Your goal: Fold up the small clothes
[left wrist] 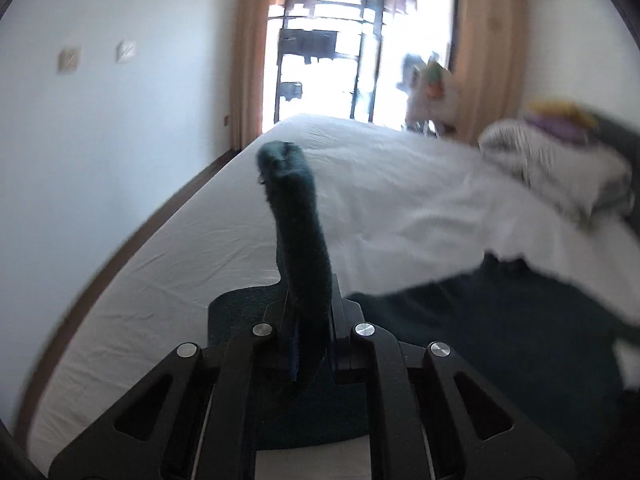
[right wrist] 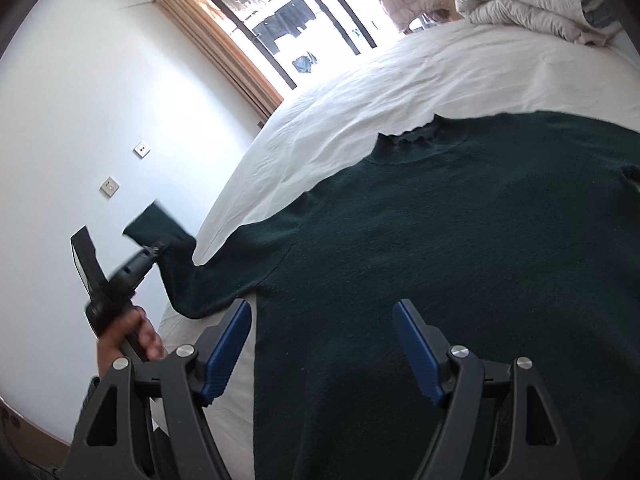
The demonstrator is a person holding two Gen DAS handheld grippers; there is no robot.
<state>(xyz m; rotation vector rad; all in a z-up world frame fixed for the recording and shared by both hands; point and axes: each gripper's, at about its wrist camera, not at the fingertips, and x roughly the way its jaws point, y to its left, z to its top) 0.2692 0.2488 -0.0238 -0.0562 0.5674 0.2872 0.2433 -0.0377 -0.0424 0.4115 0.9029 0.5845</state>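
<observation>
Lay spread across the white bed (right wrist: 400,76): a dark green knit sweater (right wrist: 440,260), collar toward the window, body flat, covering most of the near sheet. Looked soft, limp and light, a fuzzy weave unlikely to slip from rubber pads; no stiffness, so likely to sag and trail wherever lifted, and to drag the body along if pulled too far. Best taken at cuffs, hem corners or shoulder seams, pinched through the fabric's full thickness.

Hung off the bed's left edge: the left sleeve (right wrist: 180,264), raised at its end, cuff (left wrist: 280,160) poking out past the pads.

Hovered over the lower body of the sweater, angled downward: right gripper (right wrist: 322,354), blue fingers (right wrist: 226,352) spread wide, nothing between them, not clearly touching the knit.

Held out beside the bed by a hand (right wrist: 132,336), tilted down: left gripper (left wrist: 310,320), fingers pinched tight on the sleeve just behind the cuff
</observation>
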